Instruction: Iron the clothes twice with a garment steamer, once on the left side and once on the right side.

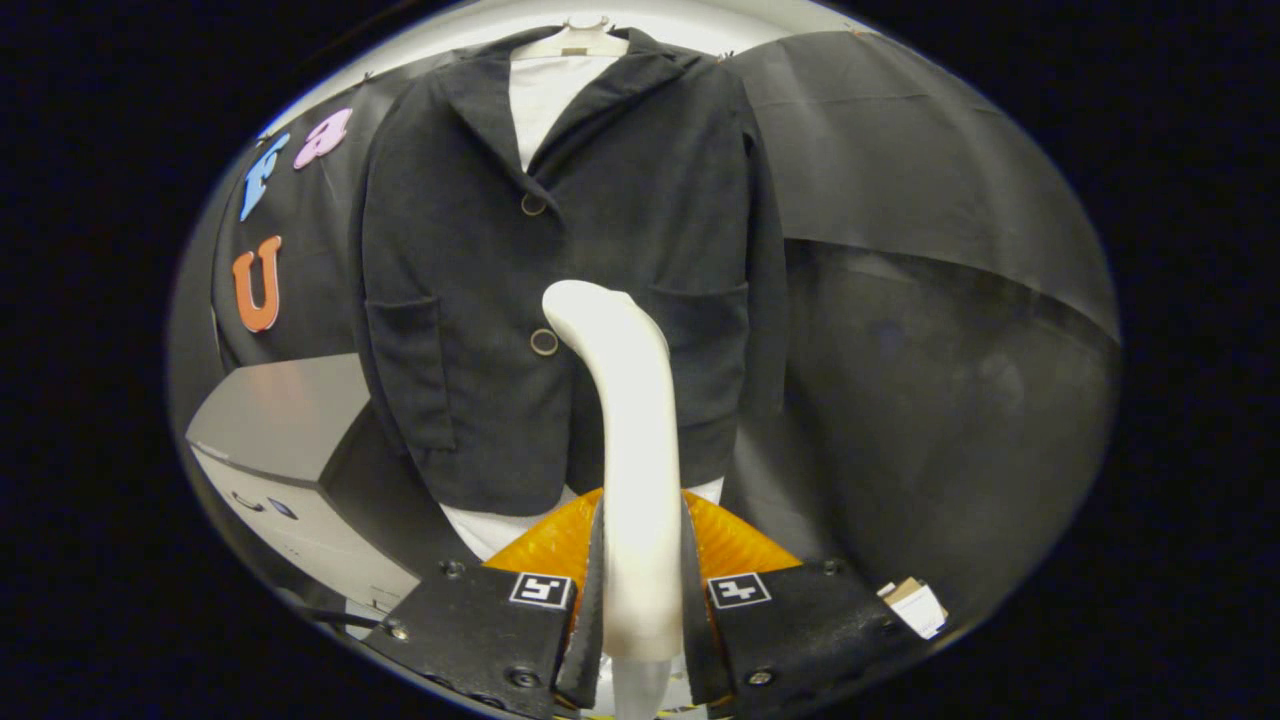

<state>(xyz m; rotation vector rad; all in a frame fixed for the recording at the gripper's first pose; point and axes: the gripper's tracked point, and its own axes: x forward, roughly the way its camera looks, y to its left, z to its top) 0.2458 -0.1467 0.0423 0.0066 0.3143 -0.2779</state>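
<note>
A dark jacket (pixel 600 240) hangs on a white hanger (pixel 572 40) over a white shirt (pixel 545 95), straight ahead of me. My gripper (pixel 640 600) is shut on the white garment steamer (pixel 630 420), whose handle rises between both fingers. The steamer's curved head reaches up to the jacket's lower front, near the lower button (pixel 544 342) and slightly right of the jacket's middle. Whether the head touches the cloth I cannot tell. An orange ribbed part (pixel 740 545) shows behind the fingers, below the jacket's hem.
A grey and white box-like unit (pixel 290 450) stands to the left, below the jacket's sleeve. Black cloth (pixel 920 300) hangs to the right of the jacket. A small paper tag (pixel 915 605) lies beside the right finger.
</note>
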